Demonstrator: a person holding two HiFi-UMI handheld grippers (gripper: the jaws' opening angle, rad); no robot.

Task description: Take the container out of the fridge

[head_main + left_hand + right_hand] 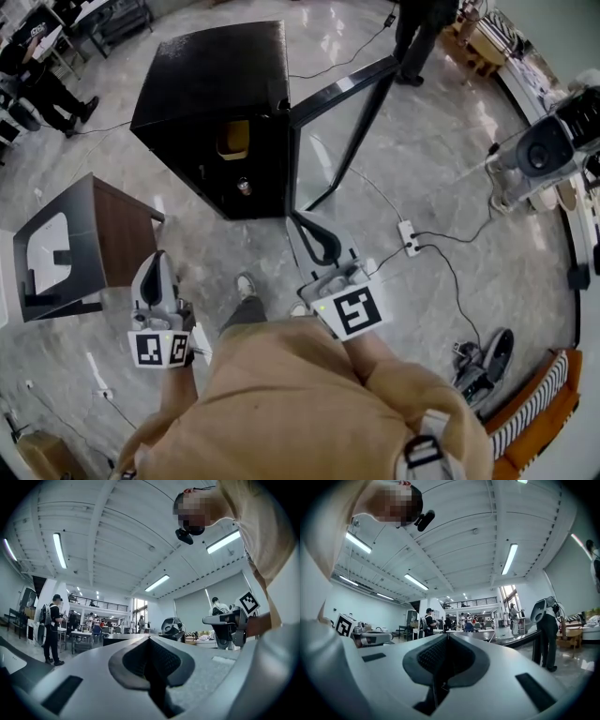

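A black fridge (211, 89) stands on the floor ahead of me, its glass door (342, 122) swung open to the right. Inside, on an upper shelf, sits a yellowish container (233, 140); a small round object (244, 186) shows lower down. My left gripper (157, 257) is held low at the left, short of the fridge, jaws shut and empty. My right gripper (307, 225) points at the fridge's lower front corner by the door, also shut with nothing between its pads. Both gripper views look level across the hall over shut jaws: the left gripper (150, 640) and the right gripper (447, 637).
A brown side table (94, 234) stands to the left of my left gripper. A white power strip (409, 237) with cables lies on the floor at the right, shoes (487, 358) beyond it. A person (419, 37) stands behind the door; a grey machine (544, 150) is at far right.
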